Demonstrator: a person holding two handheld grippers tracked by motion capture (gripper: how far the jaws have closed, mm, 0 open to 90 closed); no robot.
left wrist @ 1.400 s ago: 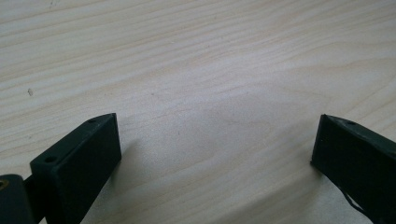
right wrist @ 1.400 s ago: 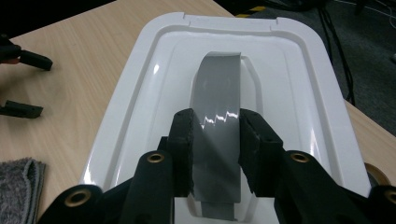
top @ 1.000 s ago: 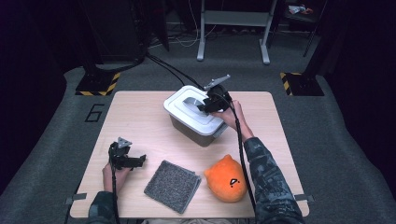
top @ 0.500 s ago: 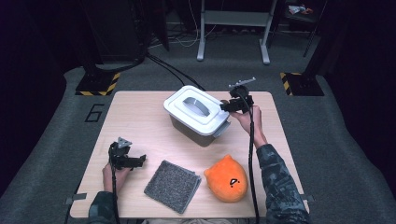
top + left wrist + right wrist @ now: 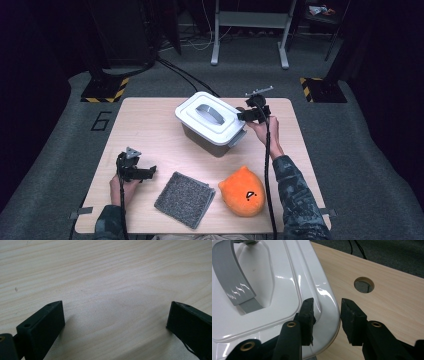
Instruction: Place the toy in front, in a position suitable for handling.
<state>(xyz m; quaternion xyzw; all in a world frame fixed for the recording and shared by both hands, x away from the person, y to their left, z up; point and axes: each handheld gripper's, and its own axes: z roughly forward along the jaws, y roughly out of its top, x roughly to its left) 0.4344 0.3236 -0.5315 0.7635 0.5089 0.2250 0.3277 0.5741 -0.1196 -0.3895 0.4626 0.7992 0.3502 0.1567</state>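
Moving off the grey handle (image 5: 210, 114) at the middle of the lid (image 5: 200, 122), where it was hanging a second ago, and now sitting at the lid's right-hand corner, right of centre in the high view: the right gripper (image 5: 241, 116). Just been closing as well, with the lid's rim between the jaws. Pointing, as a judgement, to a try at prising or lifting the lid by its edge rather than carrying the white storage box (image 5: 210, 137) by the handle. Still resting closed on the box, upper centre of the worktop (image 5: 150, 125), lid not yet raised. In the right gripper view, straddling the glossy rim (image 5: 329, 307) at lower centre: one jaw lying on top of the lid, the other just beside the outer edge, drawn in narrow; not possible to tell whether both pads are actually pressing. Lying idle at the lower left of the high view, not having moved: the left gripper (image 5: 150, 171), jaws spread wide over bare wood and holding nothing. Sitting untouched along the bottom edge: the grey carpet square (image 5: 184, 198) and the orange plush toy (image 5: 243, 192).
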